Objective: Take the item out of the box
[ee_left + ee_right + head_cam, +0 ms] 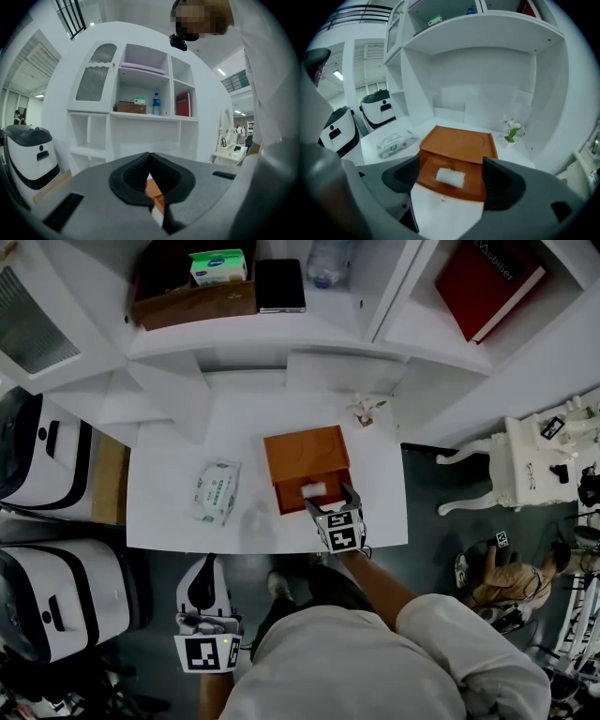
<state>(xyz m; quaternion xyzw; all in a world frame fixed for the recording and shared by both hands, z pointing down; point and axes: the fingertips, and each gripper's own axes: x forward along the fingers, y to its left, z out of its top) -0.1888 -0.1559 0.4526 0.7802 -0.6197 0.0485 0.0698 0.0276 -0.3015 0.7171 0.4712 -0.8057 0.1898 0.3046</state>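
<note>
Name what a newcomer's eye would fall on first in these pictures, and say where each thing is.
The orange-brown box stands in the middle of the white table, its drawer open and a small white item lying inside. The right gripper hangs just before that drawer, fingers apart and empty, while the left gripper is held low, off the table, fingers together.

I'm looking down at the table [159,502]: the box [305,454] is sitting right of centre, drawer [292,494] sticking out toward me, a small pad [314,488] lying in it. Wipes pack [217,491] is lying well off to the box's left, little potted flower [366,411] standing behind it on the right. I'm hovering the right gripper [330,502] just before the drawer.
</note>
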